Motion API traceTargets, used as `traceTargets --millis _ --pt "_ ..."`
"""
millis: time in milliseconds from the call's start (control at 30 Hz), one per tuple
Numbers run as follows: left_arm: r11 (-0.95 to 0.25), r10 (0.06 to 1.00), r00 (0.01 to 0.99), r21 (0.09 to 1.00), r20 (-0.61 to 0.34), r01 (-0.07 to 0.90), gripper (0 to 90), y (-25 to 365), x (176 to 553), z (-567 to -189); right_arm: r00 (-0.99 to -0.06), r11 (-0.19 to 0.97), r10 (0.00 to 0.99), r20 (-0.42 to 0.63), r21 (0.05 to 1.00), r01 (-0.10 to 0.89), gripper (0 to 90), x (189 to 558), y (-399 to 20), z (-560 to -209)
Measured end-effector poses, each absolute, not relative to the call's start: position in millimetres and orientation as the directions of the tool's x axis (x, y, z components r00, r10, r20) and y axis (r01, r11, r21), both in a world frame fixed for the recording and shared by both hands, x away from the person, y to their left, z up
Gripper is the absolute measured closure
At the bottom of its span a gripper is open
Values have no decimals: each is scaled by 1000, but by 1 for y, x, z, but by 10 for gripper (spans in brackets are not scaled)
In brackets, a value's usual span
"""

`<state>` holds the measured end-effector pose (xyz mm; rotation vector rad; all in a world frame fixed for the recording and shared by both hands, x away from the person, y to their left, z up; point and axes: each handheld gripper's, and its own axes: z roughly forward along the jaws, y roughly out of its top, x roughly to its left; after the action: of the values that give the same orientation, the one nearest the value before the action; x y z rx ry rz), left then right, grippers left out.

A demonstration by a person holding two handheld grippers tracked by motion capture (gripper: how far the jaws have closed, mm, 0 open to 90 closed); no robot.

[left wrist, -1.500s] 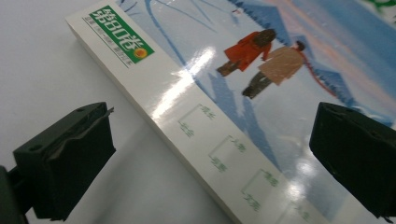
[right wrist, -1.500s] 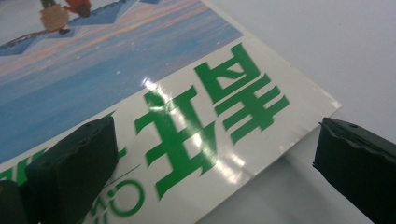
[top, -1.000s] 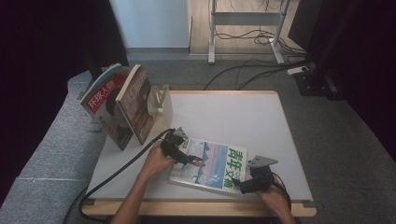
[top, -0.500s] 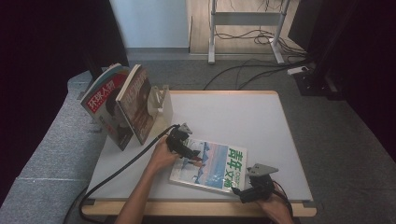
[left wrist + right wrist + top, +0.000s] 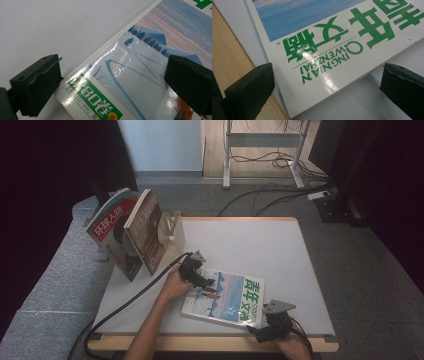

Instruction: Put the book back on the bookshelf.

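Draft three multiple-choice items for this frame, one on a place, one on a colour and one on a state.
1. Where does the magazine lie?
A. flat on the table's near part
B. upright in the book stand
C. on the floor

2. What colour are the large title characters on its cover?
A. red
B. green
C. black

3. How do the jaws of the left gripper stand?
A. shut on the cover
B. shut on nothing
C. open, one at each side of the magazine's corner

Key:
1 A, the high view shows it flat near the front edge of the table.
2 B, the right gripper view shows green lettering.
3 C, the left gripper view shows a wide gap between them.
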<state>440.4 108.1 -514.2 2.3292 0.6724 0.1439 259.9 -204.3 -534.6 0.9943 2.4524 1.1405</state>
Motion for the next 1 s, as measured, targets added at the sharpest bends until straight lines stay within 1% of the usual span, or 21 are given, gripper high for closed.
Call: traceTargets --millis 67,300,500,733,1000 --pt "-623 505 860 655 -79 426 9 108 440 -514 -735 460 676 52 750 475 0 260 -205 -535" --pt "-596 508 852 664 -123 451 0 109 446 -519 -739 457 671 64 749 480 0 263 -206 -536" --pt "-604 511 852 656 -117 453 0 109 444 -518 -744 470 666 55 744 475 0 265 -207 -535" --pt "-628 511 852 628 -112 459 0 109 438 -515 -716 462 697 26 747 477 0 269 -216 -534" --pt "-624 511 851 631 -118 462 0 115 431 -515 -686 456 727 4 745 487 0 278 -227 -533"
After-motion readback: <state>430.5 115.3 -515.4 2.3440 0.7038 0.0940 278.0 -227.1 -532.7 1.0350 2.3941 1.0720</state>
